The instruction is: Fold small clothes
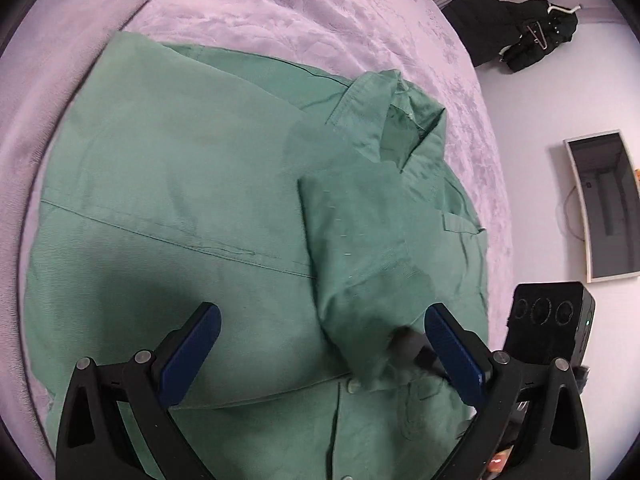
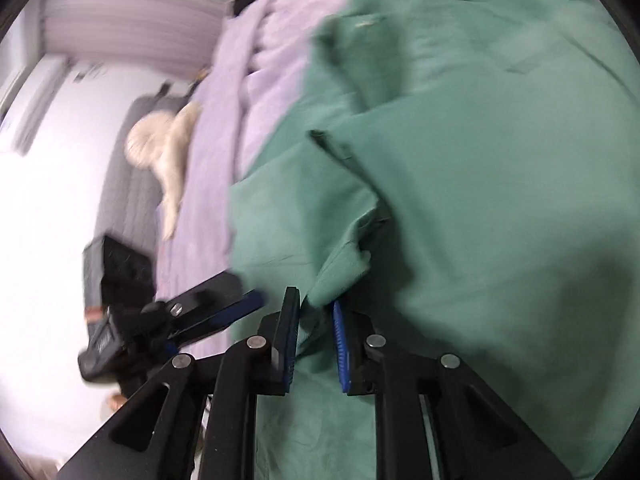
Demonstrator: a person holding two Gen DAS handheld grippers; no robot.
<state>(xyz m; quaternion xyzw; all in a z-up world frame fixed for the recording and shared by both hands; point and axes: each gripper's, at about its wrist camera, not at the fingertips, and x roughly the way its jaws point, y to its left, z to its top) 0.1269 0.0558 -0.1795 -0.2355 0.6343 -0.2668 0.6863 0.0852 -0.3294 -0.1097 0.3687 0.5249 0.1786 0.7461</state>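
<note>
A green button-up shirt [image 1: 180,184] lies spread on a lilac bedspread [image 1: 280,8], collar [image 1: 380,108] to the upper right. One sleeve [image 1: 360,240] is folded across its body. My left gripper [image 1: 320,340] is open and empty just above the shirt. The other gripper's tip [image 1: 416,346] holds the sleeve's cuff end between my left fingers. In the right wrist view my right gripper [image 2: 316,332] is shut on a fold of the green shirt [image 2: 460,200]. The left gripper [image 2: 224,312] shows there to the left, open.
The bed's edge runs down the right side of the left wrist view, with pale floor [image 1: 560,92] beyond. A black garment [image 1: 516,36] lies on the floor. A grey mat with a cream cloth [image 2: 168,148] lies left of the bed.
</note>
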